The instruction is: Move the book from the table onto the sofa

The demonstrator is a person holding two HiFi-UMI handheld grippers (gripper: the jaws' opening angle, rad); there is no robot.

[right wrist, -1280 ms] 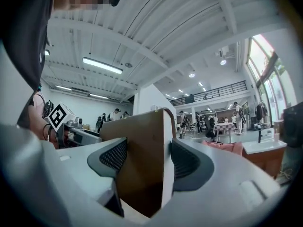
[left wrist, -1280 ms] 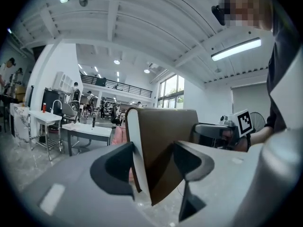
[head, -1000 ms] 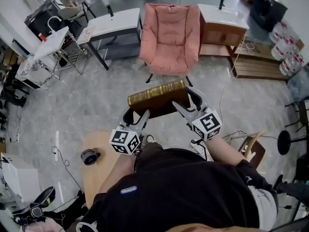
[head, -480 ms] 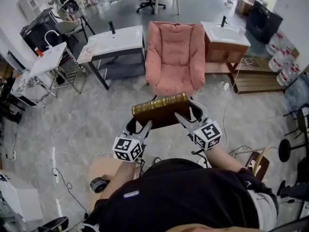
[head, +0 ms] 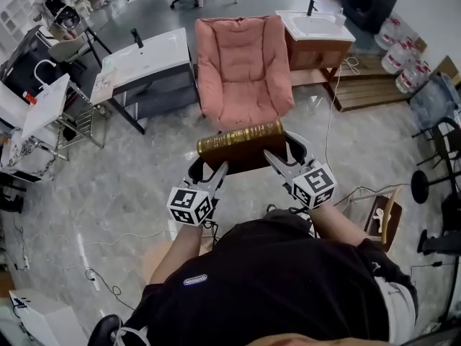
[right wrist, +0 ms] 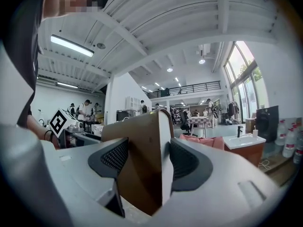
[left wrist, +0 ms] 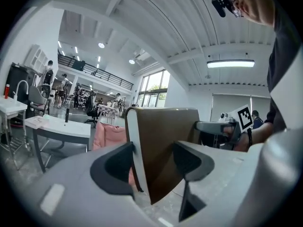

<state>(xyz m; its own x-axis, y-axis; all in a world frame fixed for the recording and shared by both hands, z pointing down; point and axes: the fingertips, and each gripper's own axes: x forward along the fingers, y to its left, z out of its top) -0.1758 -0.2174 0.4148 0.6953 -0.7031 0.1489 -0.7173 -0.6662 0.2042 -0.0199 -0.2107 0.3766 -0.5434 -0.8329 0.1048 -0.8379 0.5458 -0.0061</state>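
Grey workshop floor, near the pink armchair (head: 243,71): gilt-spined brown book (head: 241,137) held aloft, left tongs (head: 206,170) and right tongs (head: 284,153) each clamped on one end. Pickup done; placement on the seat remains.

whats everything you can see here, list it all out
book: one, brown with a gold spine, held in the air between both claws, in front of the sofa
sofa: one, pink, on the floor ahead
sink table: one, white top on dark legs, left of the sofa
sink cabinet: one, wood with a white basin, right of the sofa
pallet: one, wooden, on the floor right of the cabinet
water jugs: several, pale, top right
floor: grey, stone-look, cables lying on it
left claw: one, grey, shut on the book's left end
right claw: one, grey, shut on the book's right end
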